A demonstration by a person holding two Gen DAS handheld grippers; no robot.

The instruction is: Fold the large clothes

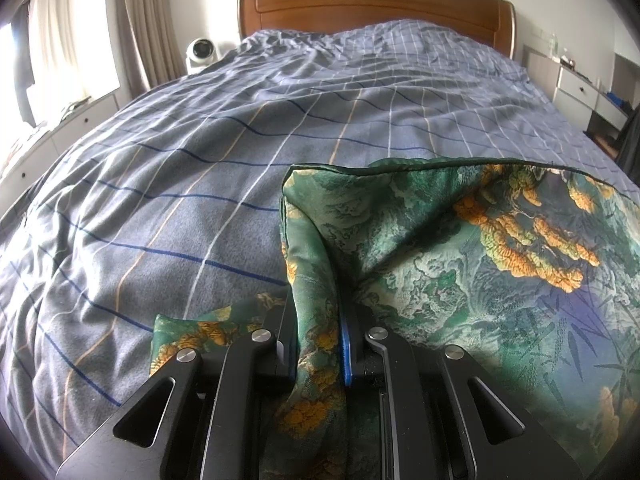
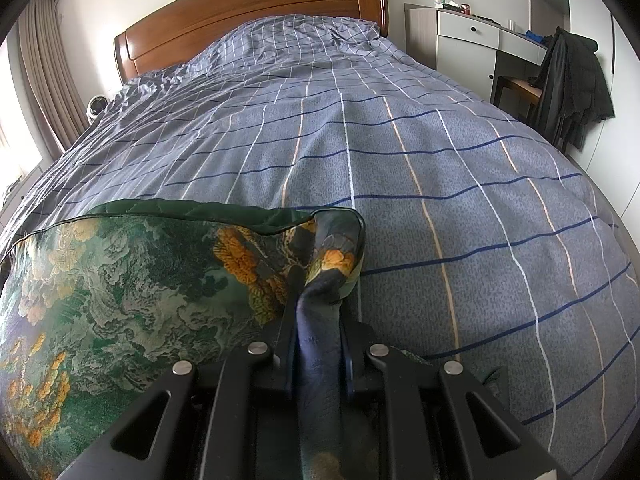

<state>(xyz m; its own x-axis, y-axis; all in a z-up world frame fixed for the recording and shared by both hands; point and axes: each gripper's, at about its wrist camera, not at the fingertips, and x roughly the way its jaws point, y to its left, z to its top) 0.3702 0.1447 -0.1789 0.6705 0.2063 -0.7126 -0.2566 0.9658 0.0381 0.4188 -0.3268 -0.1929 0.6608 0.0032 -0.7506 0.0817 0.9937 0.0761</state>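
You've got the green printed garment (image 1: pixel 460 248) stretched between your two grippers, low over the near end of the bed (image 1: pixel 200 168), its dark-piped top edge running straight across from one corner to the other. Your left gripper (image 1: pixel 320 312) has its fingers pinching a bunched fold at the garment's left corner, cloth filling the narrow gap between them and trailing down toward the camera. A loose flap of the same fabric lies on the duvet just left of that gripper. Your right gripper (image 2: pixel 316 304) has its fingers clamped on the opposite corner, where the fabric twists into a dark blue-grey rope between them. Under it all, the blue checked duvet (image 2: pixel 440 184) covers the bed up to the wooden headboard (image 2: pixel 248 12). Beyond, on your right, a white cabinet (image 2: pixel 468 36) stands by the wall with a dark jacket (image 2: pixel 572 80) hung over a chair; on the left, curtains (image 1: pixel 148 24) and a small white fan (image 1: pixel 202 52).
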